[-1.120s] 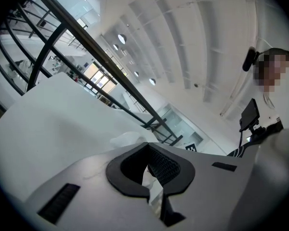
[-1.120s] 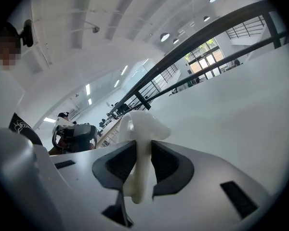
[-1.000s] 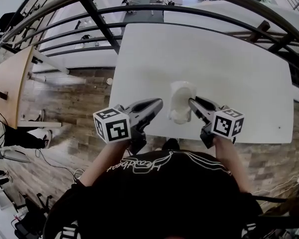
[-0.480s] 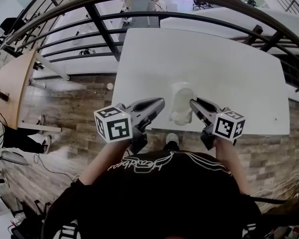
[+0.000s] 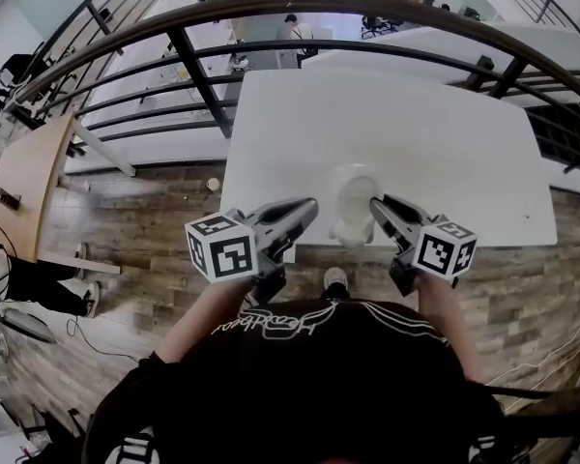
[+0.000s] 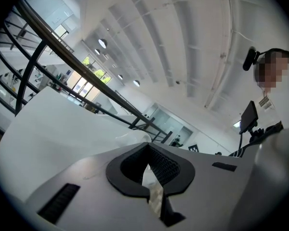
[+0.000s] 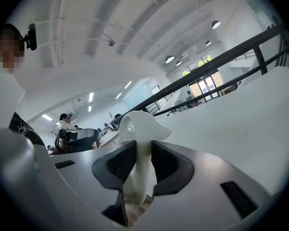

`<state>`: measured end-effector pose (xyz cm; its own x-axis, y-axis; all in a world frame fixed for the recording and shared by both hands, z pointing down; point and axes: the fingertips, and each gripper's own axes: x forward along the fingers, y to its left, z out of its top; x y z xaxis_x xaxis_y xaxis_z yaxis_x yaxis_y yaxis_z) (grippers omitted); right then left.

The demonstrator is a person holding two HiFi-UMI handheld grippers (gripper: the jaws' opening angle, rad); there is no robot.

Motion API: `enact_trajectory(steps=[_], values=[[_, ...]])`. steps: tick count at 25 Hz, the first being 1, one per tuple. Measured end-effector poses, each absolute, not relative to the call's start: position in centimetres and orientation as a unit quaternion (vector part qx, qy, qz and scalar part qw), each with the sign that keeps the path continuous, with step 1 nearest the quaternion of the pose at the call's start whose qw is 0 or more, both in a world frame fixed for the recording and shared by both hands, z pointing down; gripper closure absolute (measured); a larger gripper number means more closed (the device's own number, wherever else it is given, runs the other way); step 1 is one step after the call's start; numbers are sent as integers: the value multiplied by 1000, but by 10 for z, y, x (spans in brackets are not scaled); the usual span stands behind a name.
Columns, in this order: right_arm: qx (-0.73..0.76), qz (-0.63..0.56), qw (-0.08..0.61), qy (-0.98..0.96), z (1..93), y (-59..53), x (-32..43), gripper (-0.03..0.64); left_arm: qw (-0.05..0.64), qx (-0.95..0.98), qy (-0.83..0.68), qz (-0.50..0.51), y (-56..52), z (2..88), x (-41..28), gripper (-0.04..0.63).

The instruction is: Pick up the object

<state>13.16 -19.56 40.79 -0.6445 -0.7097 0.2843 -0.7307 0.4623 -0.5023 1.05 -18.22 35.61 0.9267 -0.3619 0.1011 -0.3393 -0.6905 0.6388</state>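
Observation:
A white cup-like object sits over the near edge of the white table. My right gripper is shut on its right side. In the right gripper view the thin white wall of the object is pinched between the black pads of the right gripper, and its rounded top rises above them. I cannot tell whether it touches the table. My left gripper hangs just left of the object, apart from it. In the left gripper view the left gripper is shut with nothing in it.
A dark metal railing curves behind the table. Wood-plank floor lies left of and below the table, and a light wooden table stands at far left. The person's shoe shows under the table's front edge.
The object and both grippers now sit closer to the table's front edge in view. The right gripper's grip on the object is unchanged, and the left stays shut and empty.

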Motion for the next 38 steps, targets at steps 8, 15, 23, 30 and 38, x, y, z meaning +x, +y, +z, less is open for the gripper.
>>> enact_trajectory(steps=[8,15,23,30,38], values=[[433,287,1,-854,393,-168,132,523,337,922,-188,-17,-161,351,4,588],[437,283,-12,-854,385,-162,130,523,331,925,-184,-17,-155,345,3,588],[435,280,-18,-856,383,-162,129,523,330,927,-181,-14,-155,345,6,588],[437,279,-20,-855,386,-161,130,523,330,928,-173,-9,-154,346,11,588],[440,280,-25,-853,387,-156,137,523,329,930,-167,1,-150,348,19,588]])
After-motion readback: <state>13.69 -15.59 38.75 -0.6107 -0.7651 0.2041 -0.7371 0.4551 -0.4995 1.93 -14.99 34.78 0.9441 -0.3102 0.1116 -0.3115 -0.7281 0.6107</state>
